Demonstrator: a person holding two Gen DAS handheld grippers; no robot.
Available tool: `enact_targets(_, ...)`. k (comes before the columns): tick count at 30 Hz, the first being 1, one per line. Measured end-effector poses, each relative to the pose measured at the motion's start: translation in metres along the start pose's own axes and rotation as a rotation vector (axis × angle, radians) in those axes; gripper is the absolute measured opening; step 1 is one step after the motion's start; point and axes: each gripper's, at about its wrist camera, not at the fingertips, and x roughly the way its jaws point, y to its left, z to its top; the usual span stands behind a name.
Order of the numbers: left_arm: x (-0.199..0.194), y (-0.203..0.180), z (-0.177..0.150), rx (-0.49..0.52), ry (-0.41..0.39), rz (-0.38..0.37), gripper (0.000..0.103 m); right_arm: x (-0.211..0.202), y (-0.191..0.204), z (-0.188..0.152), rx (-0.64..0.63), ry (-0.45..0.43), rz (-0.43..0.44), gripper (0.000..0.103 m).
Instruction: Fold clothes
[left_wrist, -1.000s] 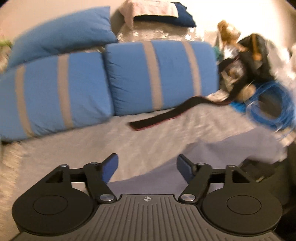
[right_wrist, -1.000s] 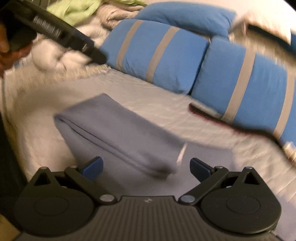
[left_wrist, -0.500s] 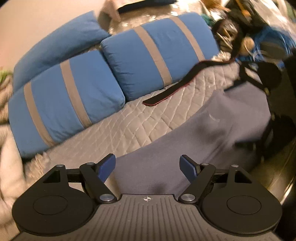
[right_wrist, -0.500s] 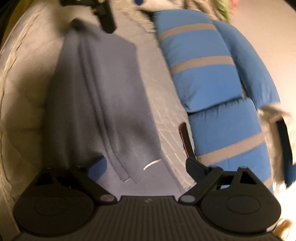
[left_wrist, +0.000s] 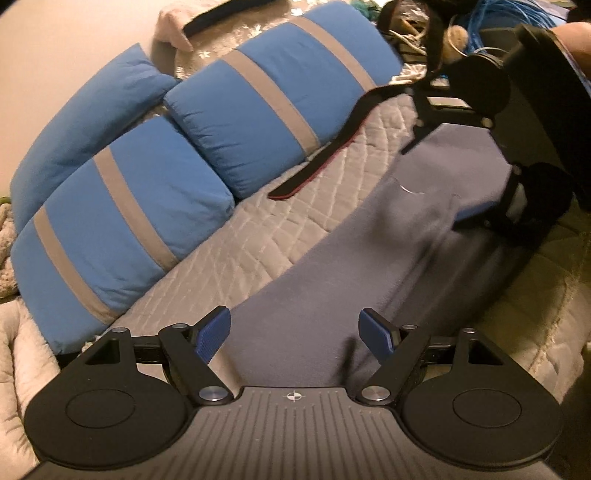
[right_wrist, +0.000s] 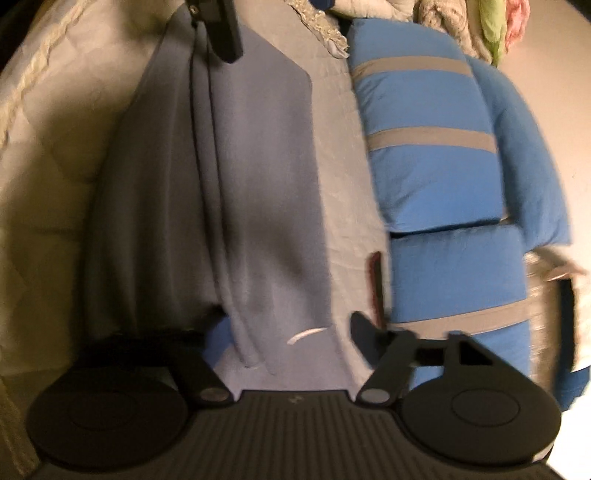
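Across the quilted bedspread (left_wrist: 258, 243) lies a folded grey-blue garment (left_wrist: 332, 288), running from 6 to 2 o'clock. Left gripper (left_wrist: 295, 336) stands wide, pads clear of the cloth. Right gripper (right_wrist: 284, 332) is closing around the garment's end, not yet pressing. No writing is legible.

bed (left_wrist: 258, 236); quilted; grey garment (left_wrist: 332, 288); blue pillows (left_wrist: 110, 221); black strap (left_wrist: 332, 147)

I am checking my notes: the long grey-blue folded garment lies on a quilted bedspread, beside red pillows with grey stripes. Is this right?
Not quite. The pillows with grey stripes are blue, not red, as the left wrist view shows. The long grey-blue folded garment does lie on the quilted bedspread beside them.
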Motion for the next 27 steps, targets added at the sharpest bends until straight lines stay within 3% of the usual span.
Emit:
enact_targets(1,-0.001,-0.001,0.001,0.003,-0.008,0.001,0.076,0.001,-0.003,-0.001,0.023,0.002,0.036,0.052)
enact_targets(3,-0.005,-0.002,0.002,0.001,-0.04,0.007,0.076,0.005,-0.007,-0.001,0.059,0.013,0.095,0.02)
enact_targets(4,-0.007,-0.002,0.003,-0.002,-0.055,0.004,0.076,0.005,-0.011,-0.001,0.09,0.016,0.118,0.01)
enact_targets(5,-0.009,-0.002,0.003,-0.003,-0.066,0.0,0.076,0.004,-0.015,-0.001,0.122,0.019,0.141,0.007)
enact_targets(8,-0.01,-0.007,0.001,0.024,-0.072,0.001,0.076,-0.005,-0.033,-0.003,0.222,-0.006,0.156,0.005)
enact_targets(15,-0.004,-0.025,-0.007,0.135,-0.039,0.049,0.076,-0.035,-0.064,-0.005,0.335,-0.075,0.044,0.004)
enact_targets(22,0.017,-0.026,-0.011,0.132,0.055,0.073,0.076,-0.041,-0.087,-0.011,0.387,-0.092,-0.01,0.005)
enact_targets(27,0.026,-0.019,-0.014,0.13,0.115,0.161,0.075,-0.045,-0.093,-0.022,0.41,-0.083,-0.037,0.004)
